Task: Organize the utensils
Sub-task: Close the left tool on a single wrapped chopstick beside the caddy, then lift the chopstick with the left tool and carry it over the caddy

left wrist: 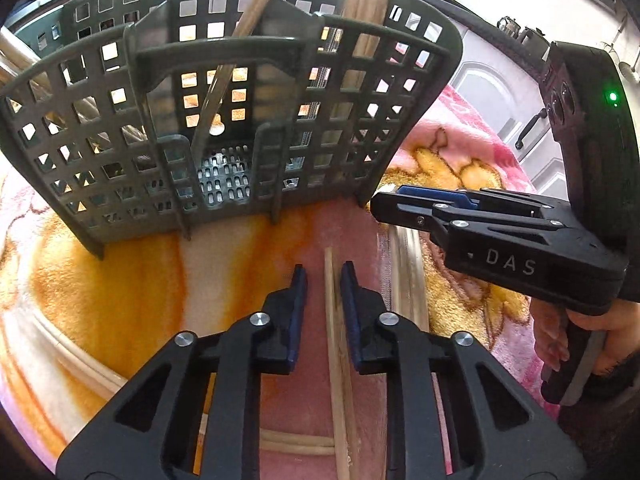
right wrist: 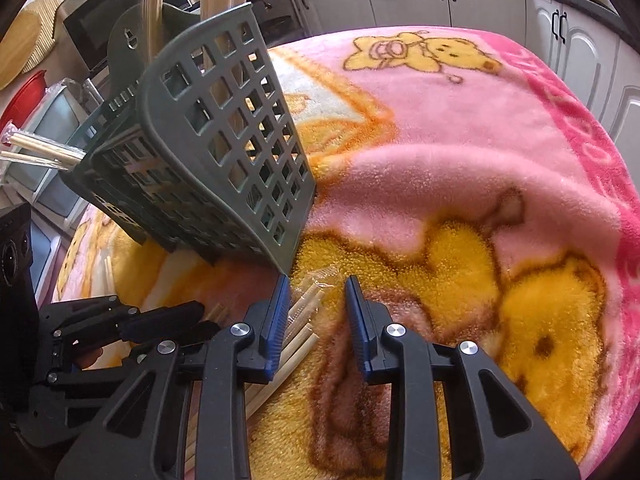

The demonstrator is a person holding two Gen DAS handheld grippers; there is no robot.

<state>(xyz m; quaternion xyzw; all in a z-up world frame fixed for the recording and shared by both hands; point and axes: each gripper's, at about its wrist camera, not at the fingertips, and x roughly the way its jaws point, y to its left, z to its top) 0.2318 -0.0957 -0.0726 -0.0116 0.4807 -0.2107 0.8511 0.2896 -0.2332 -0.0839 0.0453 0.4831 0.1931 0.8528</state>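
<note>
Just short of the basket edge, both grippers stand slightly spread astride chopsticks.

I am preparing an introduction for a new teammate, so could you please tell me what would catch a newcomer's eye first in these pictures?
The grey slotted basket stands out first, upright on the pink and yellow bear blanket, with wooden sticks poking out of its top. In front of it, the left hand-held gripper has a bare chopstick between its fingers, and the right hand-held gripper hovers over wrapped chopsticks beside the basket's corner.
</note>
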